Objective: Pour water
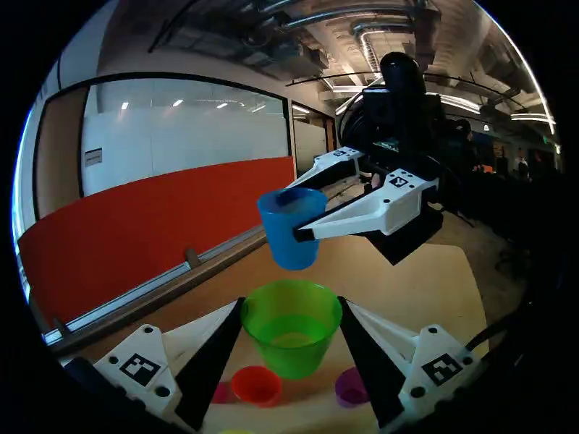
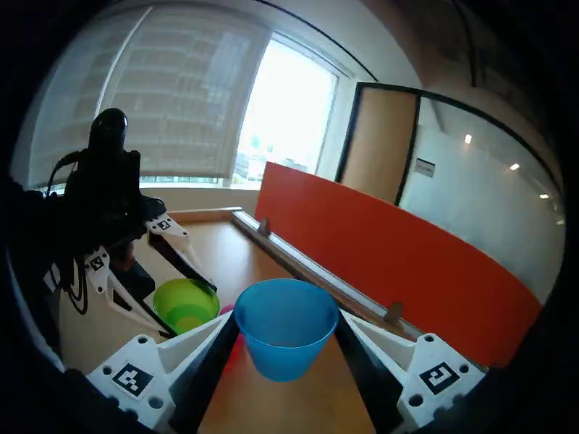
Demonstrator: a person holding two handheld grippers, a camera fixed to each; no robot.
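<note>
I see a translucent green cup [image 1: 292, 336] and a blue cup [image 2: 286, 333]. My left gripper [image 1: 289, 304] and right gripper [image 2: 286, 317] are white, black inside, with black-and-white square markers [image 1: 140, 368] — the partition [image 1: 145, 231] is orange-red, the table [image 1: 427, 289] pale wood, plus a red cup [image 1: 255, 384] and a purple cup [image 1: 352, 387].

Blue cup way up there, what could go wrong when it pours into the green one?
1. The blue cup hangs higher than the green cup but not right over it, so tipping now might splash the table.
2. Only two fingers pinch the blue cup, so it could slip when tilted.
3. A small red cup and purple cup sit under the green cup; lowering it might knock them.
</note>
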